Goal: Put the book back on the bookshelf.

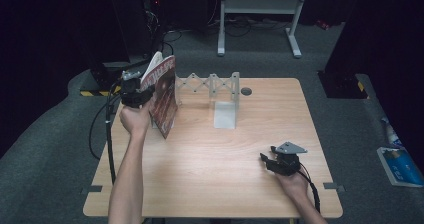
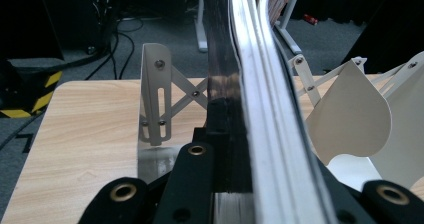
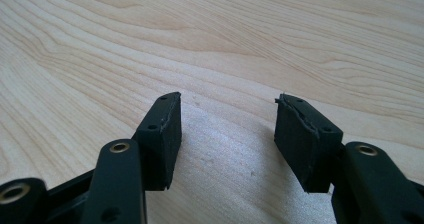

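At the upper left of the high view, the left gripper point(image 1: 134, 95) pinches a magazine point(image 1: 163, 96) by its edge and holds it upright above the left rear part of the table point(image 1: 210, 179). In the left gripper view, both jaws are pressed onto the stacked page edges of the magazine point(image 2: 260, 99).

Risk 1: the pages bow in a curve away from the jaws, so the outer sheets could slide out or fan open if the pinch loosens. Risk 2: the white expanding rack point(image 1: 212, 86) stands just right of the magazine; a tilted approach could catch a divider point(image 2: 156, 96) and skew or push the rack. Risk 3: the magazine is limp, so its lower edge may buckle on the table rather than drop into a slot.

The magazine has a dark red glossy cover with pale lettering, white page edges and a thin flexible body.

At the lower right of the high view, the right gripper point(image 1: 272, 160) rests low over bare wood. In the right gripper view, the right gripper point(image 3: 227, 134) has its 2 jaws spread, holding nothing.
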Demonstrator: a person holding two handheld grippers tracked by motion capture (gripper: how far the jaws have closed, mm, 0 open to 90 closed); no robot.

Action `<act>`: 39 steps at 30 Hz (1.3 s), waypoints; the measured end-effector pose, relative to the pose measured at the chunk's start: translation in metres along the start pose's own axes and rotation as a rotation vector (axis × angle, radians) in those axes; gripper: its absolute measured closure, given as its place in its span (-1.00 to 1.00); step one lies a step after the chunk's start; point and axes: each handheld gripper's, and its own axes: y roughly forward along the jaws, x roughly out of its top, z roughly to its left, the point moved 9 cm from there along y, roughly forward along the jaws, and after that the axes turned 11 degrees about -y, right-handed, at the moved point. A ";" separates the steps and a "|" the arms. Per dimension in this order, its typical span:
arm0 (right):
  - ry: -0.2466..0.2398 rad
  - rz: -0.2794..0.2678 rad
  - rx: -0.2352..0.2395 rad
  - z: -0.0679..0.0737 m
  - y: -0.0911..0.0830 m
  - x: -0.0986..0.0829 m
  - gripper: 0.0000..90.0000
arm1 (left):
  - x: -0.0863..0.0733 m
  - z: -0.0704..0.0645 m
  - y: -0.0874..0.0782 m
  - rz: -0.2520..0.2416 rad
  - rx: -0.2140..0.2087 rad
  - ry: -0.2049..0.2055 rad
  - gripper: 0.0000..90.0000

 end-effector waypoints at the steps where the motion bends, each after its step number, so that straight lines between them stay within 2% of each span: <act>1: 0.000 0.000 0.000 0.000 0.000 0.000 -0.02 | 0.000 0.002 0.000 0.001 0.003 -0.005 0.83; 9: 0.002 0.001 0.001 0.000 0.000 0.000 -0.02 | 0.000 0.014 -0.001 0.020 0.007 -0.035 0.82; 13: 0.002 0.001 0.001 0.000 0.000 0.000 -0.02 | 0.000 0.020 -0.001 0.015 0.019 -0.032 0.81; 22: 0.003 0.000 0.002 0.000 0.000 0.000 -0.02 | -0.001 0.035 -0.004 0.021 0.035 -0.058 0.76; 39: 0.004 0.000 0.001 0.001 0.000 0.000 -0.02 | -0.005 0.055 -0.013 0.012 0.060 -0.057 0.52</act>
